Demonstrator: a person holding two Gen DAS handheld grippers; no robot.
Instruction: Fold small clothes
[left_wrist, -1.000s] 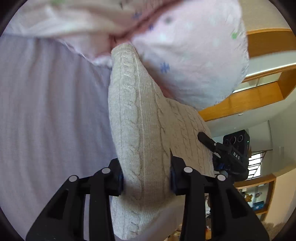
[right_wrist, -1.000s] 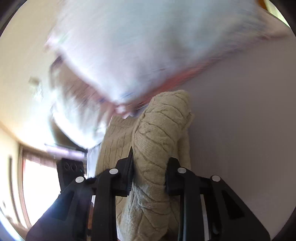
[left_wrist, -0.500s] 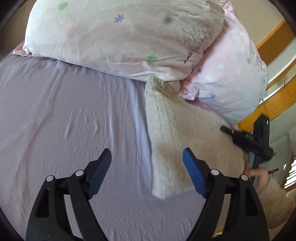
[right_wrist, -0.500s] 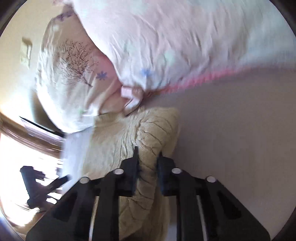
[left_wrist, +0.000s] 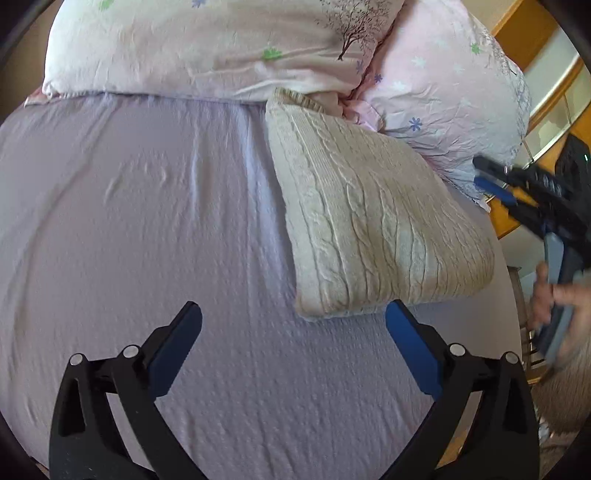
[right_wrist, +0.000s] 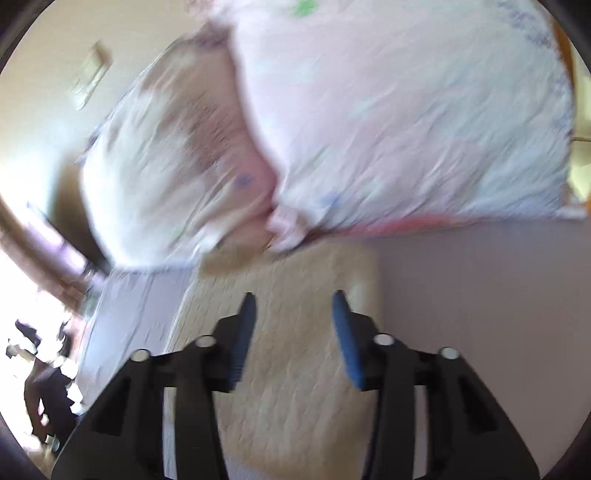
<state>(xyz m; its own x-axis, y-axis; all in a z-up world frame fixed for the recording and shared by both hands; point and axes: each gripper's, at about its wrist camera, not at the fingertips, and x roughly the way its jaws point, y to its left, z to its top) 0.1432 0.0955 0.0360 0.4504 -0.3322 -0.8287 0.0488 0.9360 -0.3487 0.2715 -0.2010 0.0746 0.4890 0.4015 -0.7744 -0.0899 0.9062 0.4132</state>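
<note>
A cream cable-knit sweater (left_wrist: 369, 218) lies folded on the lilac bed sheet (left_wrist: 147, 229), its far end tucked against the pillows. My left gripper (left_wrist: 293, 314) is open and empty, just short of the sweater's near edge. The right gripper shows in the left wrist view (left_wrist: 498, 181) at the far right, beyond the sweater. In the blurred right wrist view my right gripper (right_wrist: 291, 299) is open above the sweater (right_wrist: 295, 369), holding nothing.
Two pale pink floral pillows (left_wrist: 221, 48) (left_wrist: 443, 85) lie along the head of the bed, also in the right wrist view (right_wrist: 388, 110). A wooden frame (left_wrist: 517, 29) and the person's hand (left_wrist: 557, 299) are at the right, past the bed's edge.
Both grippers have let go of the sweater and opened. The left let go first and drew back; the right opened in the last half second. The sweater now lies flat.
</note>
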